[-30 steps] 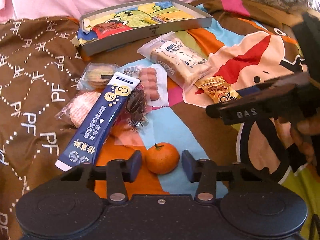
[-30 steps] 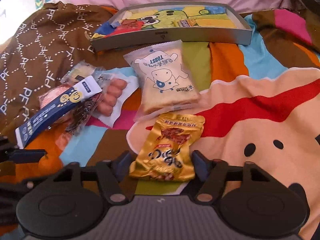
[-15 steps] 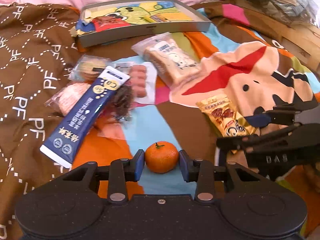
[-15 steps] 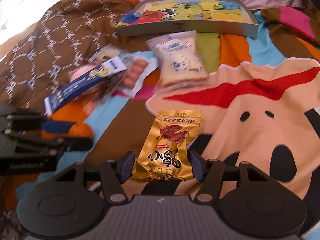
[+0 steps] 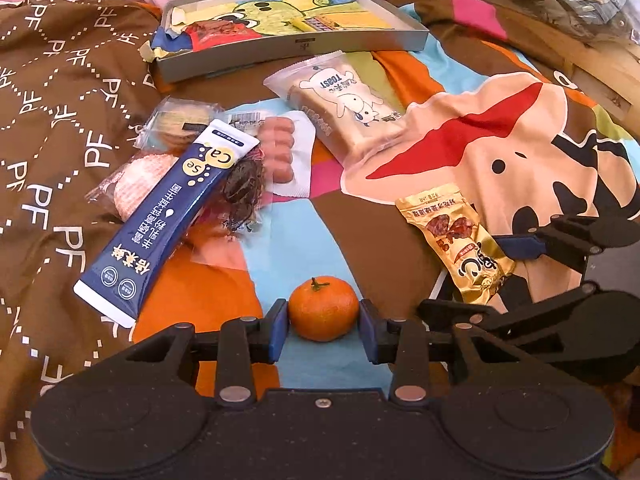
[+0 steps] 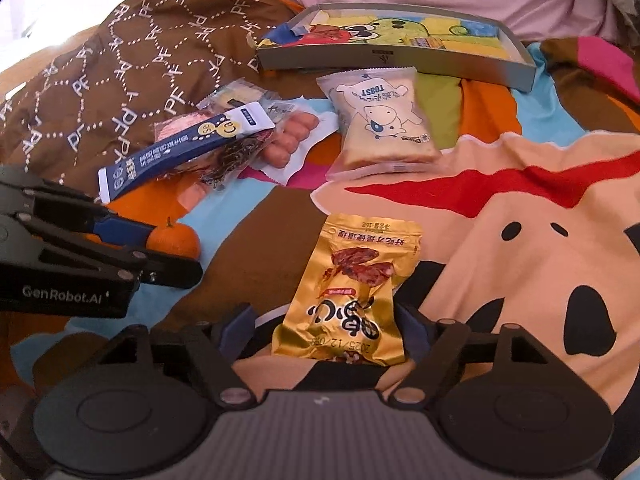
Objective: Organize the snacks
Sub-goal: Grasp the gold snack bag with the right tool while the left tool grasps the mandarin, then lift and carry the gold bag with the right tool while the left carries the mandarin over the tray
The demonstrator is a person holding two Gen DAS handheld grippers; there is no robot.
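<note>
A small mandarin (image 5: 323, 308) sits between the blue pads of my left gripper (image 5: 322, 326), which is shut on it. From the right wrist view, the mandarin (image 6: 176, 240) pokes out at the left gripper's (image 6: 172, 250) tips. My right gripper (image 6: 328, 328) is shut on the lower end of a gold snack packet (image 6: 352, 292). That packet (image 5: 456, 236) shows in the left wrist view between the right gripper's (image 5: 480, 276) fingers. A shallow grey tray (image 5: 280, 50) with a cartoon lining lies at the far side of the bed.
On the cartoon bedspread lie a toast pack (image 5: 348, 108), a sausage pack (image 5: 280, 148), a long blue packet (image 5: 168, 216), a dark snack (image 5: 244, 188) and two clear-wrapped biscuits (image 5: 180, 120). Pink bedding is behind the tray. A cluttered wooden edge (image 5: 592, 80) runs at the right.
My left gripper's fingers closed in on the mandarin. The right gripper pulled the gold packet away from the toast pack toward the near side, and both grippers now sit close together.
</note>
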